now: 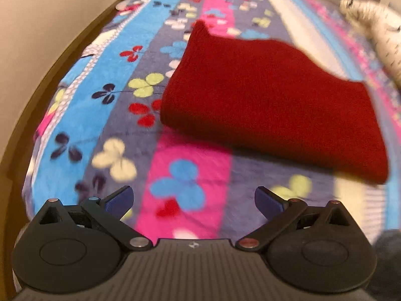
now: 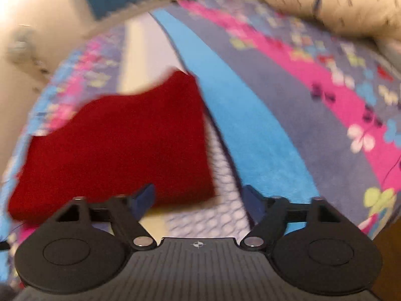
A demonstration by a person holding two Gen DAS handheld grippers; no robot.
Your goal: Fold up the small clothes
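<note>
A dark red folded garment (image 1: 270, 102) lies flat on a striped, flower-patterned blanket (image 1: 180, 155). In the left wrist view it is ahead and to the right of my left gripper (image 1: 194, 200), which is open and empty, short of the cloth. In the right wrist view the garment (image 2: 117, 145) lies ahead and to the left. My right gripper (image 2: 199, 200) is open and empty, its left fingertip (image 2: 145, 197) at the cloth's near right corner. Both views are motion-blurred.
The blanket (image 2: 263, 130) covers a bed. A brown bed frame edge (image 1: 37, 95) and beige wall run along the left. A cream speckled pillow (image 2: 338, 2) lies at the far right; it also shows in the left wrist view (image 1: 381, 32).
</note>
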